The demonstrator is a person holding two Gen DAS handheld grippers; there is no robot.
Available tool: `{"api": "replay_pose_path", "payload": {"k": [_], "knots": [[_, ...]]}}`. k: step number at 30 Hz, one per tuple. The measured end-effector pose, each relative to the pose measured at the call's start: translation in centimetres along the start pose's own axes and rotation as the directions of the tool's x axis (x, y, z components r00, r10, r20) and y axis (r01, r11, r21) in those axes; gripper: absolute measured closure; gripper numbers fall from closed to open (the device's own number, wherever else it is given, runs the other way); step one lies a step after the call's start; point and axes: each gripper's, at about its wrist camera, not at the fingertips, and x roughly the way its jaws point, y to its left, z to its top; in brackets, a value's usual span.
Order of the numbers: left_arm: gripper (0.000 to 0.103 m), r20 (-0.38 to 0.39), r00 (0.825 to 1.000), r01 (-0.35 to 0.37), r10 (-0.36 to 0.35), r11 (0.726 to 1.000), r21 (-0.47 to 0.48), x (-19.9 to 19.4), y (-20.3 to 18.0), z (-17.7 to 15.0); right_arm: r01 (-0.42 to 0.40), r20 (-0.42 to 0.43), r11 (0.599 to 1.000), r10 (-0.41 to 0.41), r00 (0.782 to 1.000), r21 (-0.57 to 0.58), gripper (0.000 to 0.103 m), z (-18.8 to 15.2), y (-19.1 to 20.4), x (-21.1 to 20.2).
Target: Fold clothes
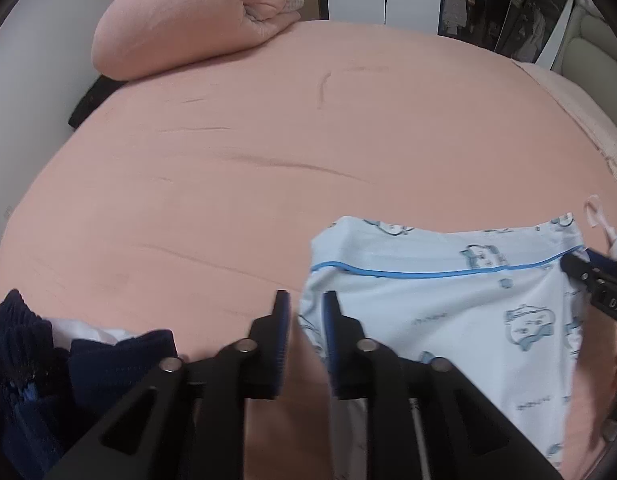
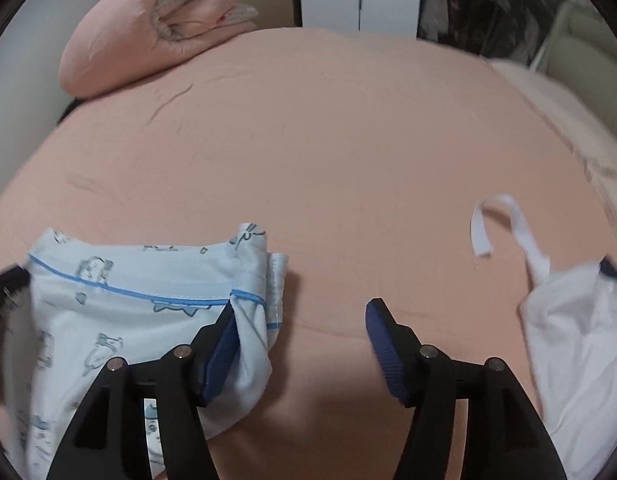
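The pale blue printed garment [image 1: 448, 308] lies flat on the pink bed [image 1: 268, 152] near the bed's near edge, its blue piping running across it from 9 to 3 o'clock. In the left wrist view it fills the 4 o'clock area; in the right wrist view [image 2: 120, 320] it fills the 8 o'clock area. Beyond it, toward 12 o'clock, the sheet is bare and only lightly creased right up to the folded pink quilt [image 1: 180, 20] at 11 o'clock, so the widest open stretch lies ahead of both tools.

The left tongs [image 1: 304, 312] stand narrowly parted, with nothing between the pads; their right finger lies over the garment's left edge, though contact cannot be told. The right tongs [image 2: 300, 320] are spread wide and hold nothing; their left pad sits against the bunched right end of the garment, the right pad over bare sheet.

Only the left wrist view shows the dark navy clothing [image 1: 24, 360] heaped at 8 o'clock, with a bit of white cloth tucked in it, and the right tongs' tip at the garment's far right end at 3 o'clock. Only the right wrist view shows fully the white garment [image 2: 576, 340] at 4 o'clock with its strap [image 2: 504, 220] looped toward 2 o'clock, well apart from the blue one.
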Motion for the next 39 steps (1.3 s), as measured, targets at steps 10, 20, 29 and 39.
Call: {"api": "replay_pose_path", "payload": {"k": [10,20,29,39], "knots": [[0.004,0.09,0.994,0.058,-0.063,0.997,0.059,-3.1,-1.4,0.8,-0.029,-0.008,0.998,0.028,1.0,-0.054,0.04,-0.5,2.0,-2.0],[0.004,0.1,0.993,0.056,-0.067,0.992,0.111,-6.3,-2.5,-2.1,-0.067,0.026,0.978,0.073,0.997,-0.199,0.04,-1.6,4.6,-4.9],[0.004,0.121,0.99,0.046,-0.073,0.976,0.213,-9.1,-3.4,-6.3,-0.062,0.029,0.948,0.075,0.997,-0.311,0.04,-5.7,5.5,-8.3],[0.004,0.086,0.985,0.121,-0.147,0.958,0.26,-10.1,-5.6,-8.4,-0.132,-0.015,0.928,0.136,0.991,-0.348,0.04,-9.2,6.1,-11.1]]}}
